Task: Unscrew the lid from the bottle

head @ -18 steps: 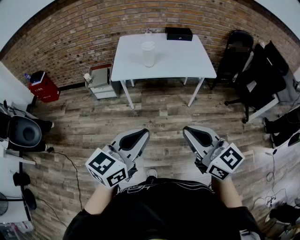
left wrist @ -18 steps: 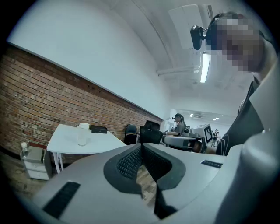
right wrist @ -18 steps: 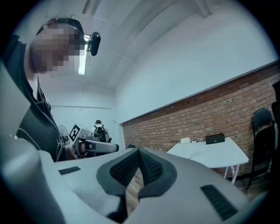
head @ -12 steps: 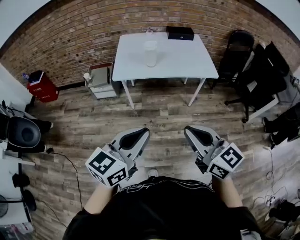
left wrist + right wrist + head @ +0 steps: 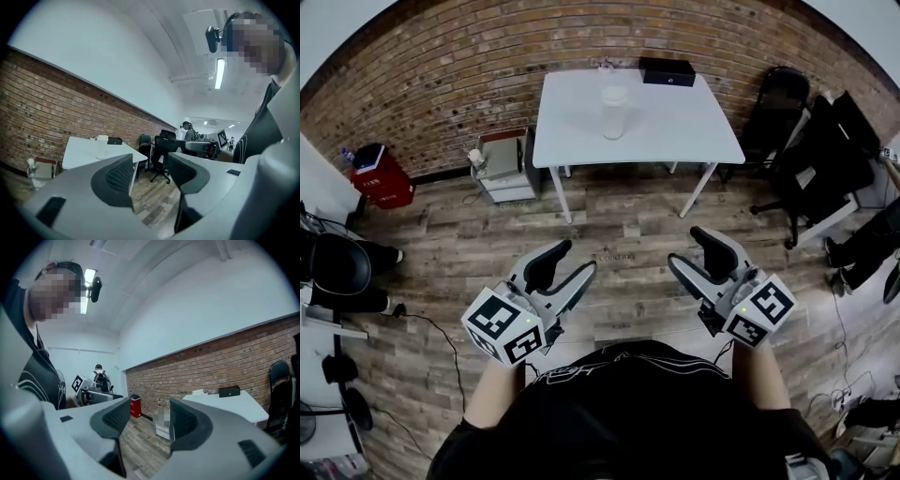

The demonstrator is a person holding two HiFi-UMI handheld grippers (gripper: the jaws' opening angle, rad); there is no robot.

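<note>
Across the room from me, against the brick wall (image 5: 441, 75), the bottle (image 5: 615, 112) stood upright on the white table (image 5: 675, 127) with its lid (image 5: 615, 93) on. A black box (image 5: 667, 70) sat behind it at the table's far edge. Both were too small in every view for me to read any label or brand. I held the left gripper (image 5: 577, 258) low in front of my body, well apart from the table. Its jaws stood apart, and through the gap I saw only floor (image 5: 628, 225) planks and a black chair (image 5: 161, 154). The bottle showed to the left of that gap, outside the jaws. I held the right gripper (image 5: 686, 247) beside it at about the same height. Its jaws were likewise apart, and between them showed planks and a grey cabinet (image 5: 502, 169) that stood just left of the table. Neither gripper touched anything. The only print I could make out was the black-and-white square pattern on the left cube (image 5: 502, 323) and the right cube (image 5: 759, 314). A red bin (image 5: 380, 173) sat by the wall further left, and more black chairs (image 5: 787, 103) crowded the right side of the room. Another person (image 5: 187, 131) stood far off in the background.
</note>
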